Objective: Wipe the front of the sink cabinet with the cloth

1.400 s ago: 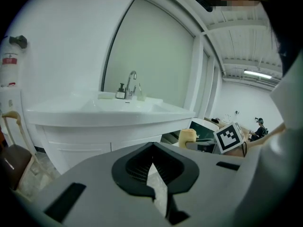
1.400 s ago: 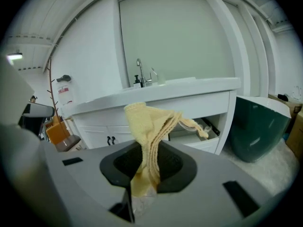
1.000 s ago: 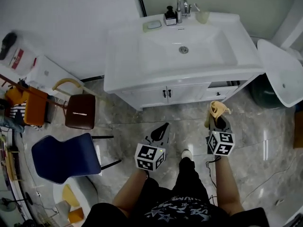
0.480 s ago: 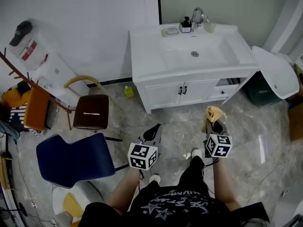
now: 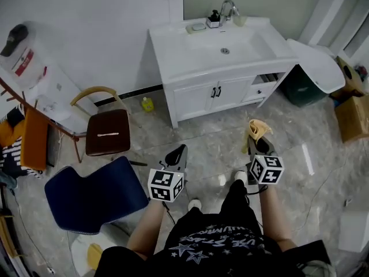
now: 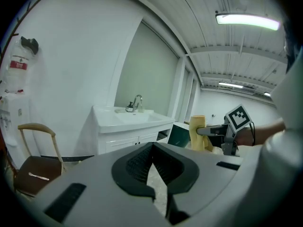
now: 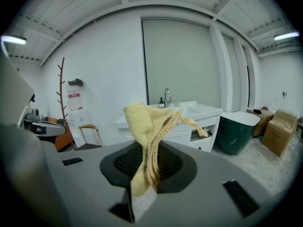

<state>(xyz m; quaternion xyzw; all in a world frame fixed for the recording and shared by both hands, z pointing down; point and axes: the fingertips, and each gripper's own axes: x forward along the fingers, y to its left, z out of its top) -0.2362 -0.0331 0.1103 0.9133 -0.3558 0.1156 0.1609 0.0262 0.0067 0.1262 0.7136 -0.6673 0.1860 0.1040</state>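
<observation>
- Head view: right gripper (image 5: 259,145), jaws clamped on a crumpled yellow terry cloth (image 5: 256,129), hovers well short of the white two-door sink cabinet (image 5: 216,94), whose front lies ahead and slightly left.
- Left gripper (image 5: 176,154), roughly level alongside, carries nothing; its jaws appear pressed together.

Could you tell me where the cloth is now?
Head view, right side: the cloth is clamped in the right gripper, short of the sink cabinet.
</observation>
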